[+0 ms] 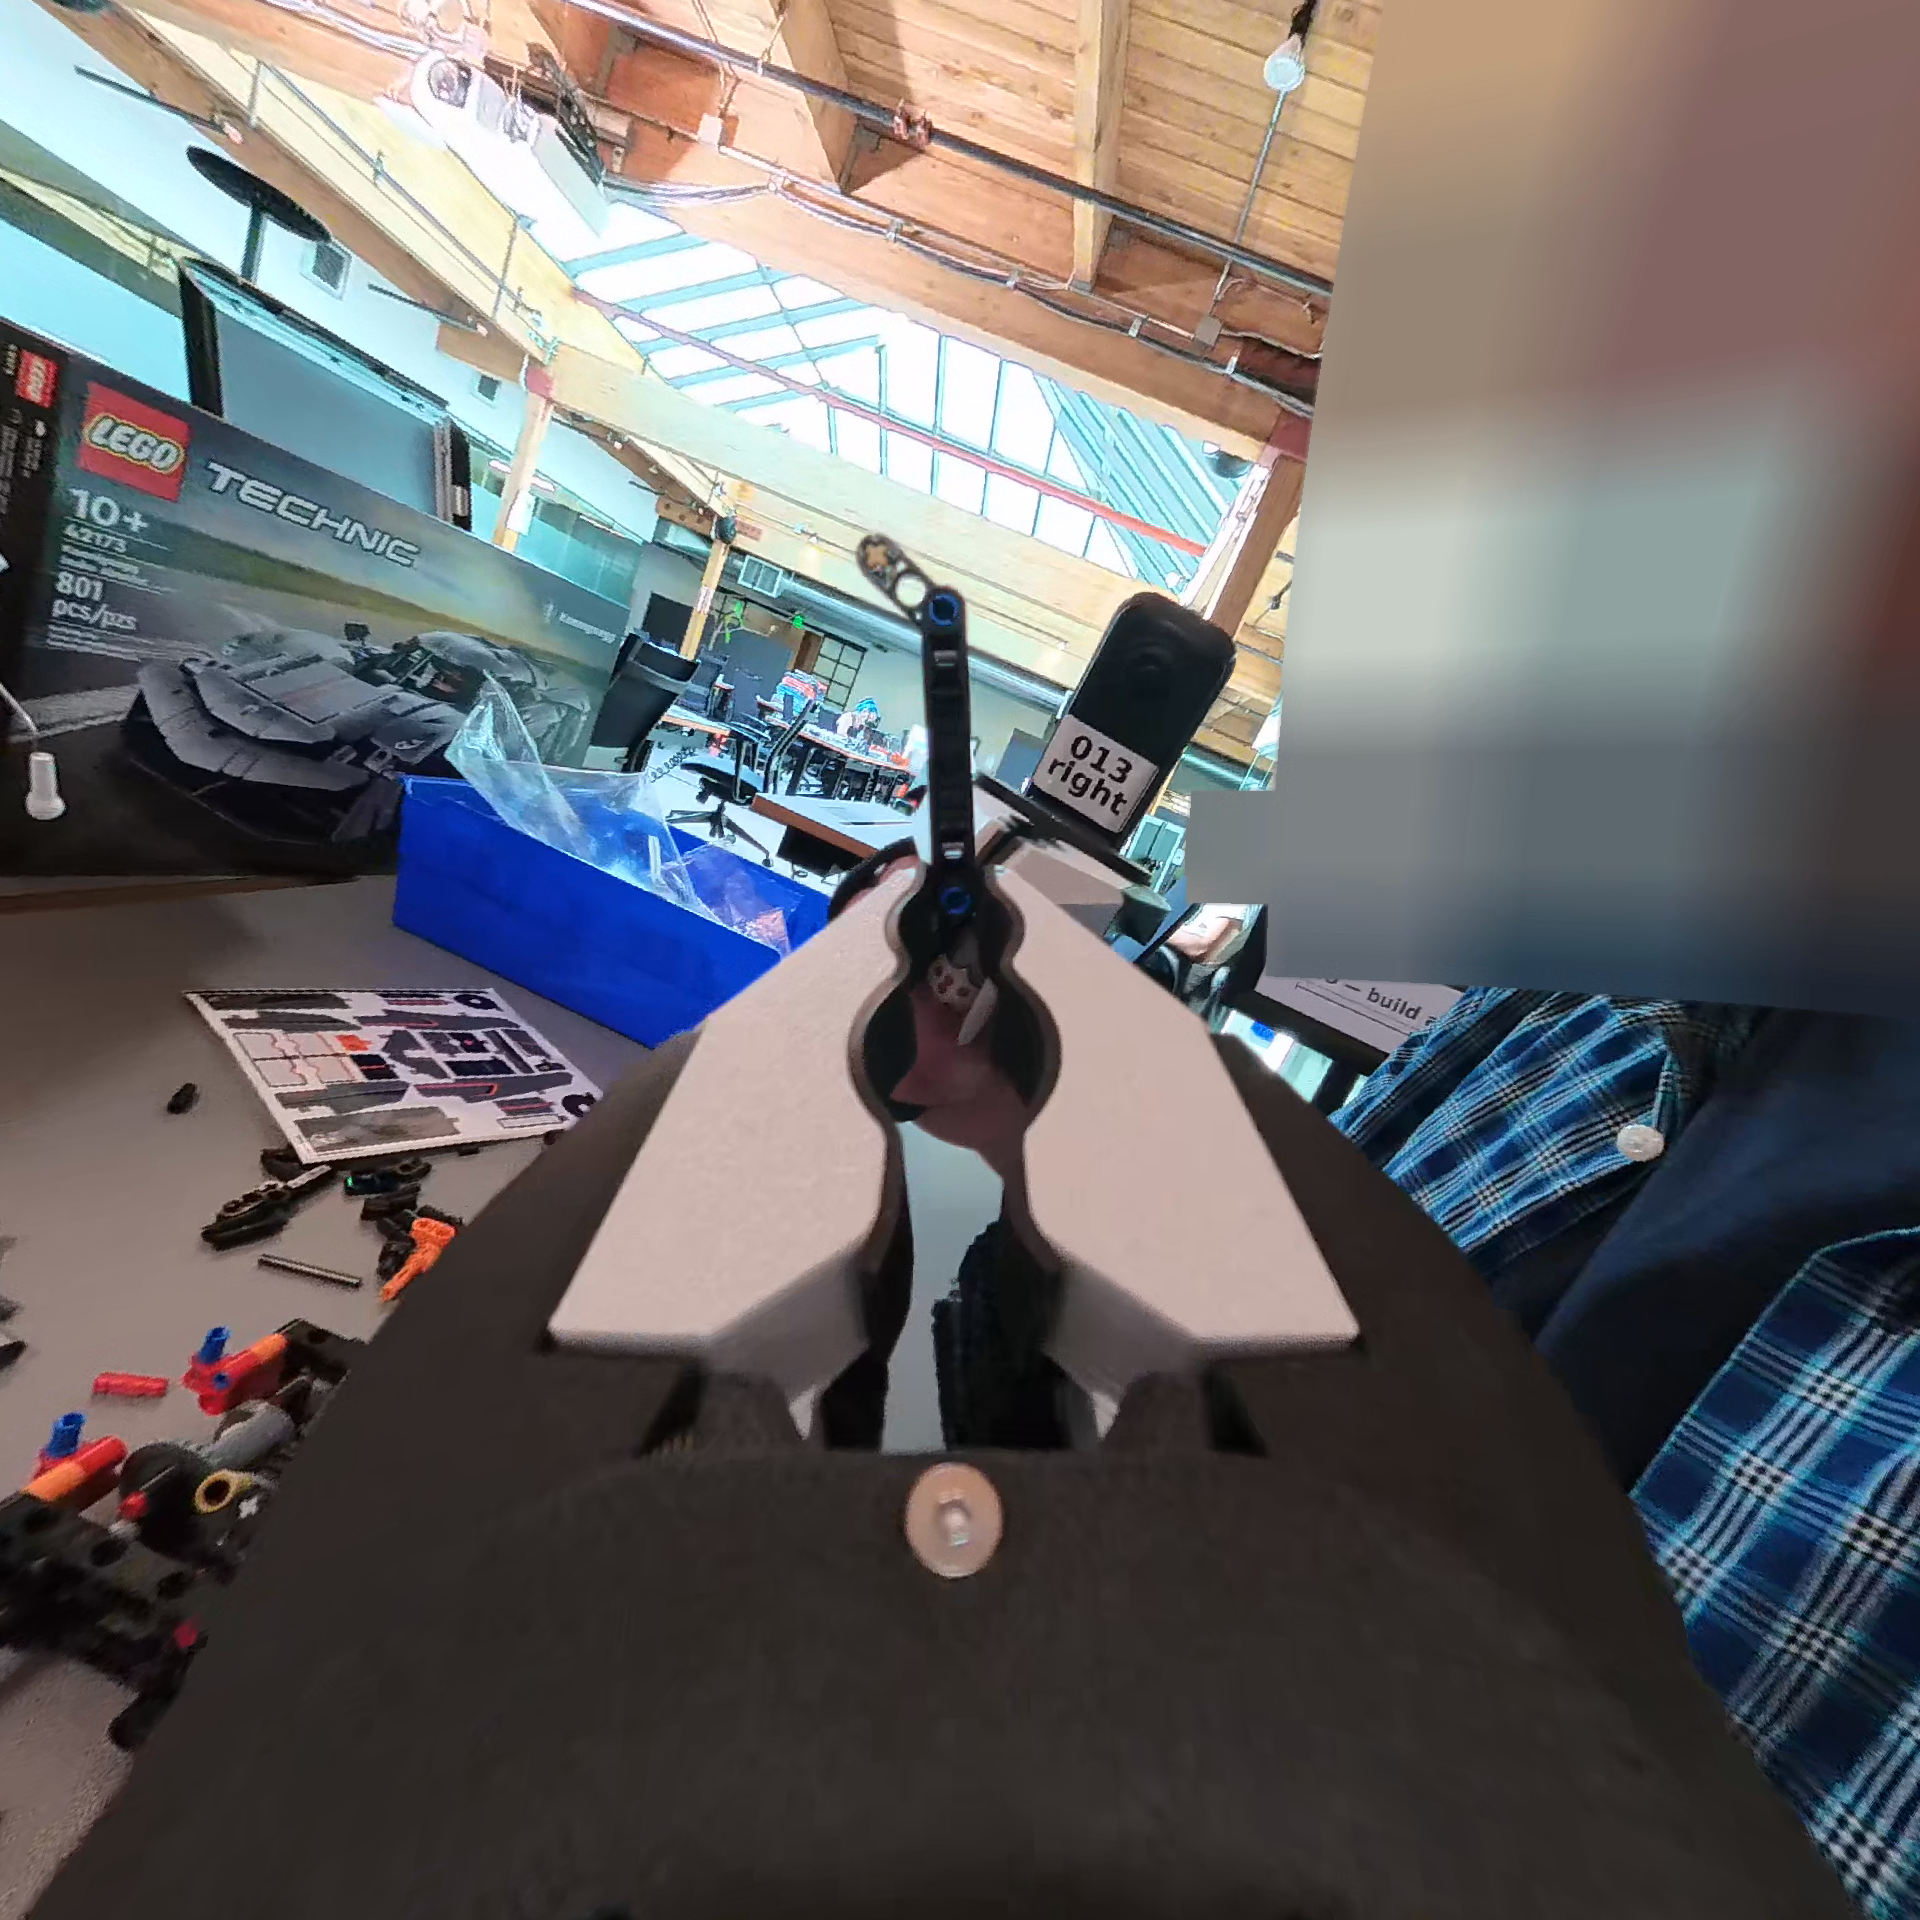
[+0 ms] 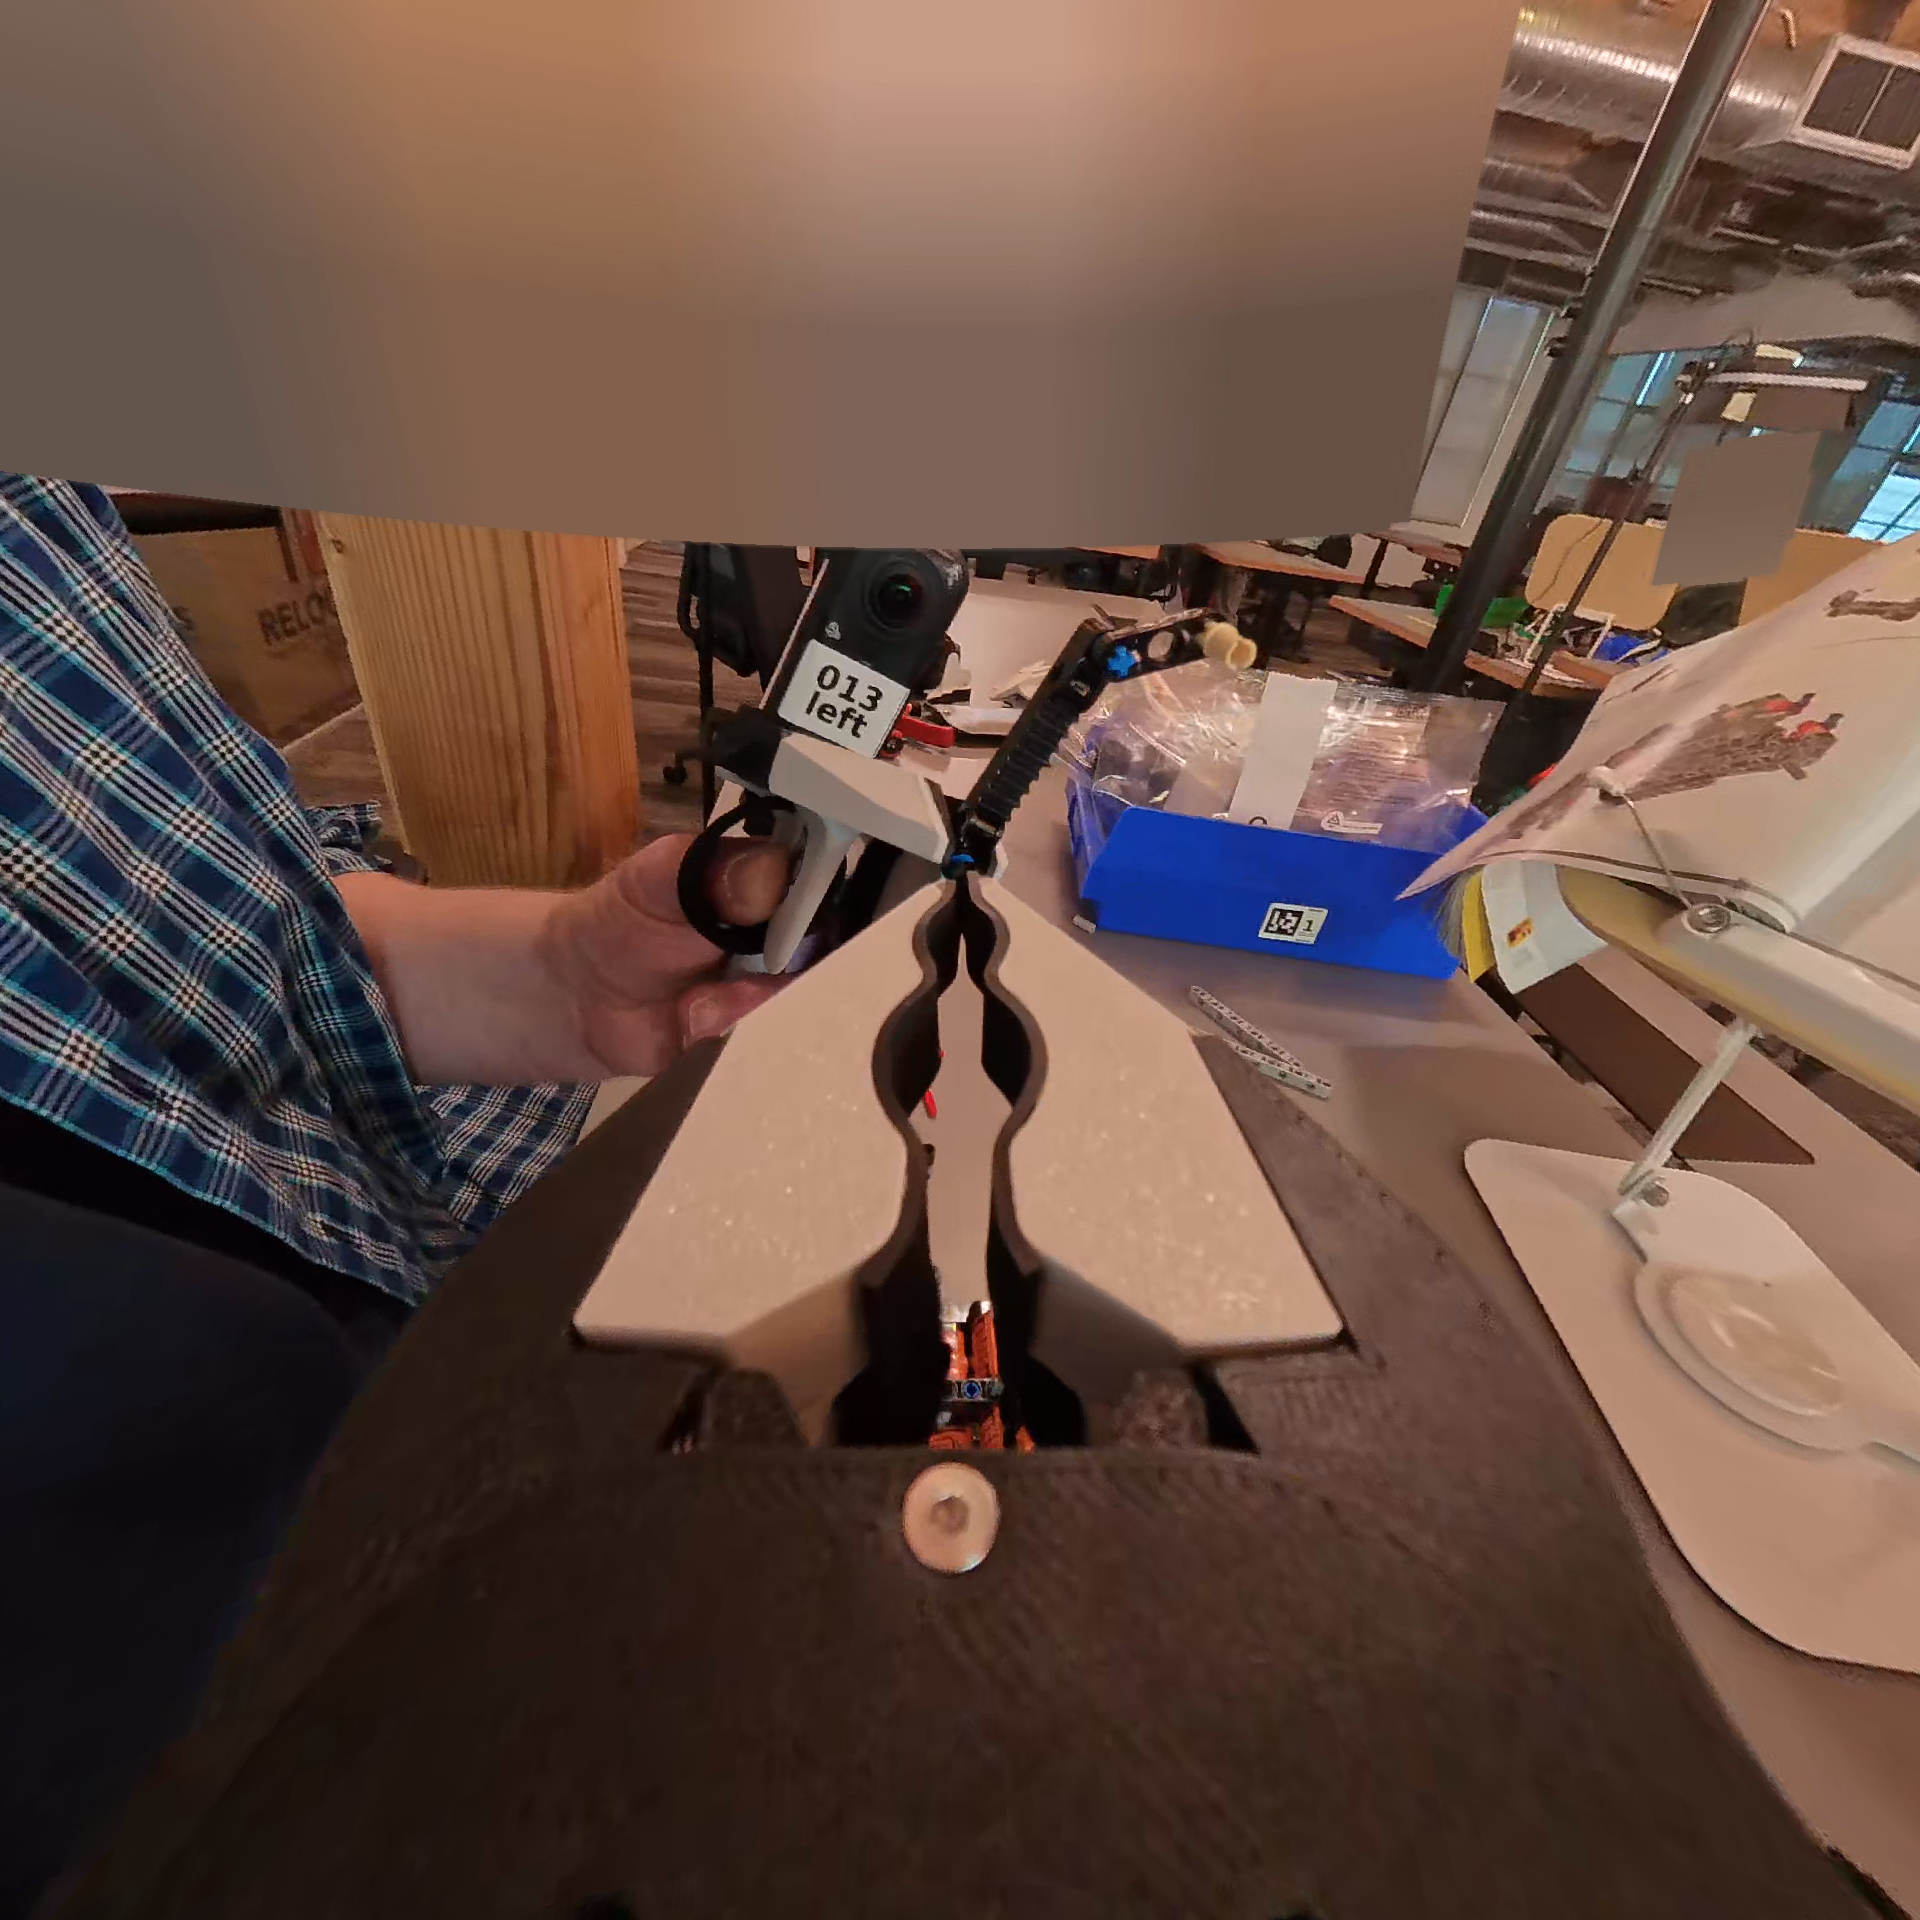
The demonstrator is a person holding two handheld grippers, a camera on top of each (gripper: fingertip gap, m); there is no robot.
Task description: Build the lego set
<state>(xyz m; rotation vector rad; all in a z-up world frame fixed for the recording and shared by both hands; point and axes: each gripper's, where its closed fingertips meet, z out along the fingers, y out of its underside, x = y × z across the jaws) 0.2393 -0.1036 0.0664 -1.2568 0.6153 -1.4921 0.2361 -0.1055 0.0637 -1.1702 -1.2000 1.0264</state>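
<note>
Two tools [image 1: 951,883] [image 2: 961,883] pinching black beam [image 1: 948,727], sticker sheet [image 1: 390,1065] left-view only

Left wrist view: camera sits behind its own gripper [image 1: 951,883], looks along the fingers, tilted up; ceiling fills 12 o'clock, table [image 1: 156,997] at 9 o'clock, very close range. Right gripper's camera [image 1: 1148,675] faces back at 1 o'clock, just beyond the tips.

Right wrist view: same mounting behind its gripper [image 2: 961,883], pitched nearer level; table [image 2: 1382,1039] at 3 o'clock. Left gripper's camera [image 2: 894,603] at 12 o'clock, close.

Views face each other. Shared: black beam [image 1: 951,727] [image 2: 1029,748], blue bin [image 1: 561,914] [image 2: 1268,883], plaid shirt [image 1: 1766,1403] [image 2: 156,831].
</note>
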